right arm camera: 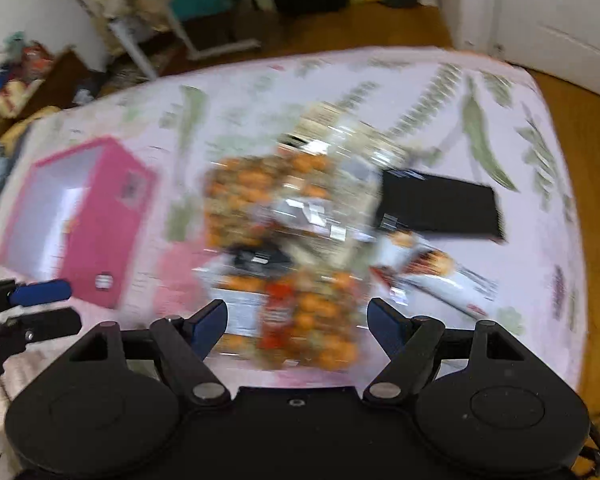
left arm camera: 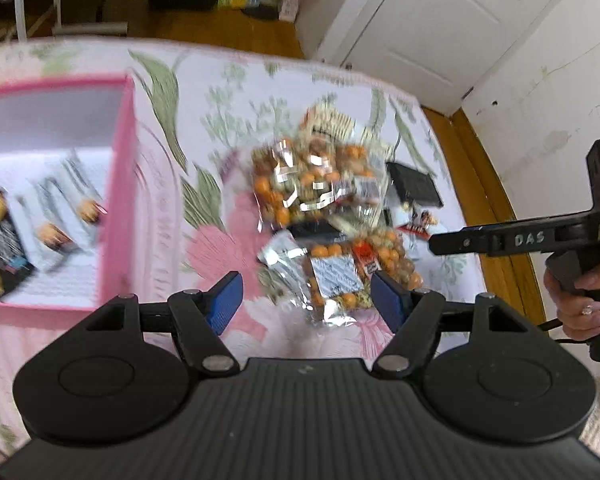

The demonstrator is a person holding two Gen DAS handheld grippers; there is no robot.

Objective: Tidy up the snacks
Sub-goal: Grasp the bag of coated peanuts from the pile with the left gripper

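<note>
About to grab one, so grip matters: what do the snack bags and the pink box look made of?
Near snack bag: clear, glossy plastic film, judging by bright glints, crinkles and the orange balls showing through; probably slippery. Far snack bag looks the same. Pink box: stiff, matte, likely cardboard with straight flat walls; blur leaves that uncertain.

The only lettering I can read is "DAS", in pale raised letters on the black arm of my right gripper (left arm camera: 432, 245), seen from the left wrist camera (it sits just behind the fingers, toward my hand). The white labels on the snack bags (left arm camera: 340, 280) carry print, and so does the small sticker on the side of the pink box (right arm camera: 104, 281), but blur makes every line of it unreadable in both views.
</note>
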